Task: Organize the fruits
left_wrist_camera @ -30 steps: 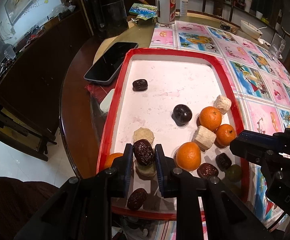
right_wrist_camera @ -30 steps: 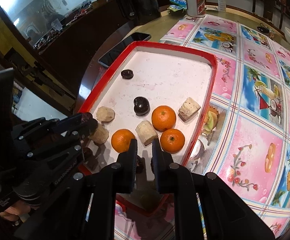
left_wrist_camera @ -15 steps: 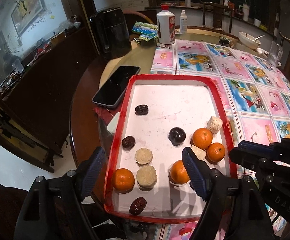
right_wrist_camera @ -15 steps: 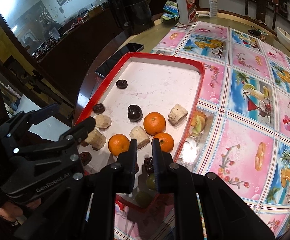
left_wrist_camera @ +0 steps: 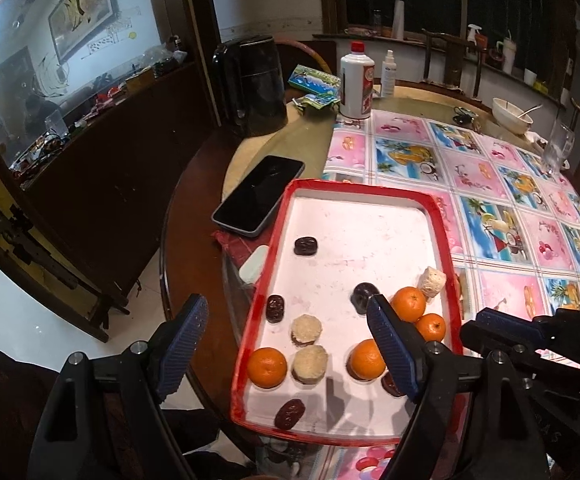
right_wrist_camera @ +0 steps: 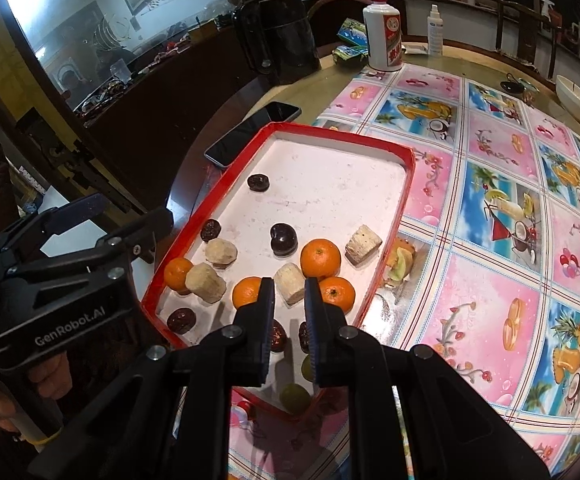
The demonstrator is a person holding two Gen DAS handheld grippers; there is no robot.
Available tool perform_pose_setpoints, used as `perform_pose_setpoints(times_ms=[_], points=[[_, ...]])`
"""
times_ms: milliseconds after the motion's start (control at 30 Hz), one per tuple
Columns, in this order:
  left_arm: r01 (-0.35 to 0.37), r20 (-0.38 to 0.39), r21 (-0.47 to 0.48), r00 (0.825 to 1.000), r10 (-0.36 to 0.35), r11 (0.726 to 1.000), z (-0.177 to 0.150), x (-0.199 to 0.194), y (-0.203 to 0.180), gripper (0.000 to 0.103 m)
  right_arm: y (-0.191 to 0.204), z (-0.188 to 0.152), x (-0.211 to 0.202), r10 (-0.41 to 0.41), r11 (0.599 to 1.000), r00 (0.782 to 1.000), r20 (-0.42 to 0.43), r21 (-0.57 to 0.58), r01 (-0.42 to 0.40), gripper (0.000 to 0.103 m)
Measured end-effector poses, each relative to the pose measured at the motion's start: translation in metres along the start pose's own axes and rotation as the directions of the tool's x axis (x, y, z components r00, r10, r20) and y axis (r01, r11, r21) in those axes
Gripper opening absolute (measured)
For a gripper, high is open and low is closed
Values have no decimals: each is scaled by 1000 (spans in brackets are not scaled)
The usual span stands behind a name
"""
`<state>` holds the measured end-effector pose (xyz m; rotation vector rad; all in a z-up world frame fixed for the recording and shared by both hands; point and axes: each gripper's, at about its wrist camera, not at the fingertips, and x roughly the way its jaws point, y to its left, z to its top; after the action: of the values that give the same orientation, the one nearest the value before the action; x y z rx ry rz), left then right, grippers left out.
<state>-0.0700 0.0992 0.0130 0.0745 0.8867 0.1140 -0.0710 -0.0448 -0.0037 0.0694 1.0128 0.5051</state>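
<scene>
Fruits: oranges (left_wrist_camera: 267,367), dark dates (left_wrist_camera: 305,245) and pale chunks (left_wrist_camera: 307,328) scattered in red-rimmed tray (left_wrist_camera: 352,188), mostly its near half | left gripper (left_wrist_camera: 286,344): jaws wide apart, empty, above near left | right gripper (right_wrist_camera: 288,300): jaws narrowly apart, empty, above near edge | phone (left_wrist_camera: 259,195) left of tray

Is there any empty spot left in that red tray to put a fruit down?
Yes. The far half of the tray is bare, beyond the lone date. Also a small patch in the middle, between the dates and oranges. The near end is crowded with fruit.
</scene>
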Motion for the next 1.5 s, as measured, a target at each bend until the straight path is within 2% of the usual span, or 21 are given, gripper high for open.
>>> perform_pose_setpoints(times_ms=[233,500,700,1200,1500], points=[[-5,-5,-9,1000,5,1000,-2,-1,8,82,6,0,-1,2,1000,1000,-2,-19,-2,17],[-1,34,13,999,0,1000,-1,-12,12,82,12,0,-3,2,999,1000,1,-45,-2,17],[28,28,-1,999,-27,1000,0,-14,15,82,13,0,-3,4,999,1000,2,-48,-4,17],[45,20,-6,999,-45,999,1,-17,16,82,11,-1,-6,3,999,1000,3,-43,-3,17],[33,9,-9,999,-32,999,1,-15,16,82,11,0,-6,3,999,1000,4,-44,-3,17]])
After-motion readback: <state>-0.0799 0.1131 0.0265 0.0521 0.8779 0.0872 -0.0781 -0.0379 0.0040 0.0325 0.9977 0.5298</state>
